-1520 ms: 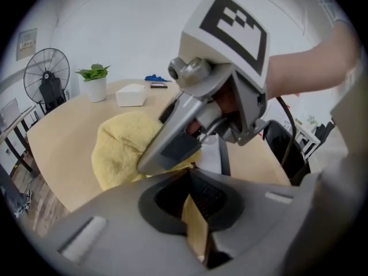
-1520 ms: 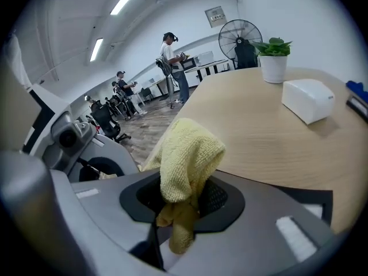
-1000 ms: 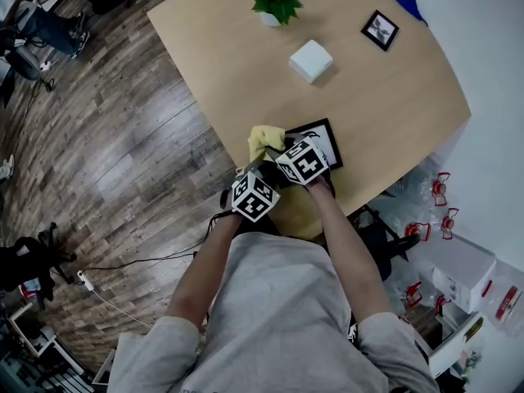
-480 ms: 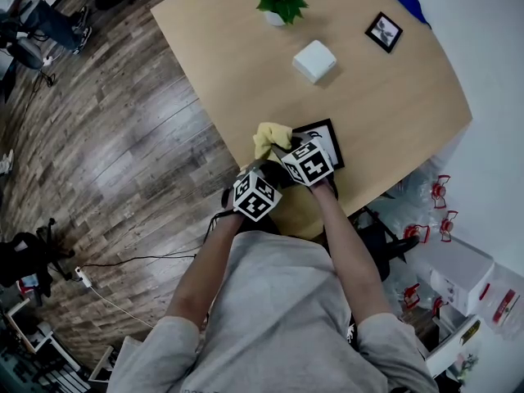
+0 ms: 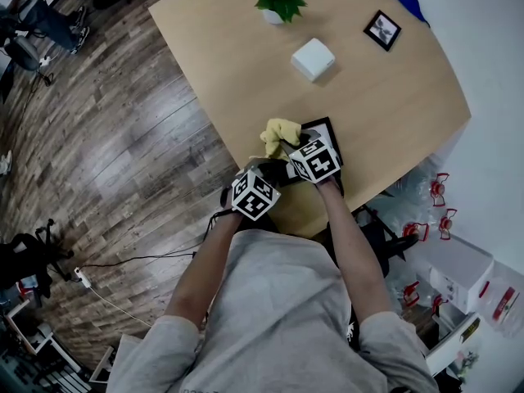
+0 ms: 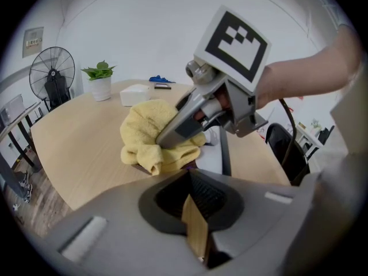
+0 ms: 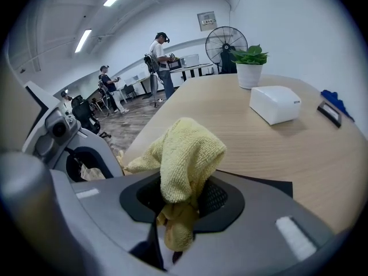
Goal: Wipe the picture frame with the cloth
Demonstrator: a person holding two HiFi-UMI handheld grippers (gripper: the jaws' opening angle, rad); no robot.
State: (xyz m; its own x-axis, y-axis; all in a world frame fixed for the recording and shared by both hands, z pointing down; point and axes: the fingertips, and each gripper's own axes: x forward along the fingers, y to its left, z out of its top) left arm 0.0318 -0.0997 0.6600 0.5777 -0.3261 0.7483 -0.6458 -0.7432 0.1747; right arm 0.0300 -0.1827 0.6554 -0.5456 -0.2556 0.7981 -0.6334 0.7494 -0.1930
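Yellow cloth (image 7: 190, 154) is pinched in the fingers of your right gripper (image 7: 179, 214), and its bunched end lies on a corner of the picture frame (image 5: 327, 134). The frame lies flat on the worktop (image 5: 393, 97), near the front edge. Your left gripper (image 6: 195, 226) has its fingers pressed on a thin tan piece (whether it belongs to the frame is unclear). If the frame isn't held, a hard stroke could push it off that edge.

The cloth (image 7: 190, 148) was yellow terry, nubbly and matt. The picture frame (image 5: 326, 131) had a black matt rim and glossy pale face. The table (image 5: 246, 72) was smooth pale wood-look board, the floor (image 5: 106, 137) dark shiny planks. The housing of the right gripper (image 7: 177, 214) was grey matt plastic
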